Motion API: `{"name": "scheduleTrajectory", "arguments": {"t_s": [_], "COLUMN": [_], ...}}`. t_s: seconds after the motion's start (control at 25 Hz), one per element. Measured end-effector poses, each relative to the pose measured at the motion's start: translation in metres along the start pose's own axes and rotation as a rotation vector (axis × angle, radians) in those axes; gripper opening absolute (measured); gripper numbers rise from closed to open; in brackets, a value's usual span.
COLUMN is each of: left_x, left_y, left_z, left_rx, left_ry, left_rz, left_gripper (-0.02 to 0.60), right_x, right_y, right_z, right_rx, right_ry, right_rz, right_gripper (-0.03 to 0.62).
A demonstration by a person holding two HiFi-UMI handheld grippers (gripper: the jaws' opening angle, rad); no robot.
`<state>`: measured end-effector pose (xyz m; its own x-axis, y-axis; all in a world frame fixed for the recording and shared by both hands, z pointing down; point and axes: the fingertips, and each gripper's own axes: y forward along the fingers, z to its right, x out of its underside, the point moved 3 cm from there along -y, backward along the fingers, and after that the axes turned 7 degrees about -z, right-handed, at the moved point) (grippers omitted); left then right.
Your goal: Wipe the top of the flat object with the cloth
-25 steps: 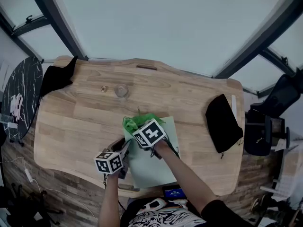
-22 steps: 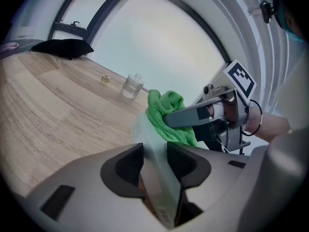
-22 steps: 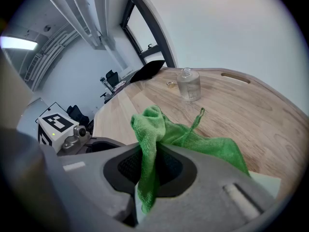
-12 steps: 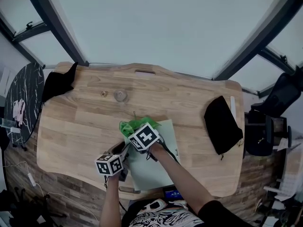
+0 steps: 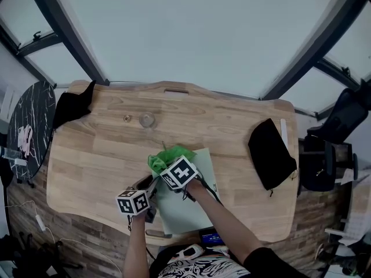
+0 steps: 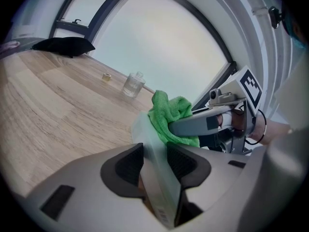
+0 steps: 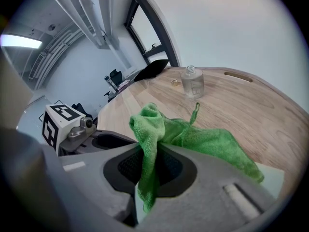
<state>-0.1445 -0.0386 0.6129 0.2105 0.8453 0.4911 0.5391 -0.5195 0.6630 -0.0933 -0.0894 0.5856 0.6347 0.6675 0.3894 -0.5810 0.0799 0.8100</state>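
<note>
A pale green flat board lies on the wooden table near its front edge. My left gripper is shut on the board's left edge, which stands between its jaws. My right gripper is shut on a green cloth, whose bunched fold runs between its jaws. The rest of the cloth spreads over the far left corner of the board. In the left gripper view the cloth sits on the board beside the right gripper.
A small clear glass bottle and a little gold cap stand at the back of the table. One black pouch lies at the right, another black cloth at the back left corner. A phone sits at the front edge.
The right gripper with the cloth slid left along the board's far edge, then back to the right and slightly nearer. The left gripper has kept its hold on the board's edge.
</note>
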Motion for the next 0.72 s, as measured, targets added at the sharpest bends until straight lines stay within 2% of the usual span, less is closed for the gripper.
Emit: {"name": "scheduleTrajectory", "arguments": {"t_s": [0.72], "left_x": [0.000], "left_y": [0.001], "left_z": [0.000], "left_rx": [0.002], "left_ry": [-0.012], "left_rz": [0.009], "left_gripper": [0.155], "right_x": [0.025], "right_y": [-0.009], "right_z": [-0.007], "right_rx": [0.015], "right_ry": [0.017], "right_rz": [0.024], "right_gripper": [0.038]}}
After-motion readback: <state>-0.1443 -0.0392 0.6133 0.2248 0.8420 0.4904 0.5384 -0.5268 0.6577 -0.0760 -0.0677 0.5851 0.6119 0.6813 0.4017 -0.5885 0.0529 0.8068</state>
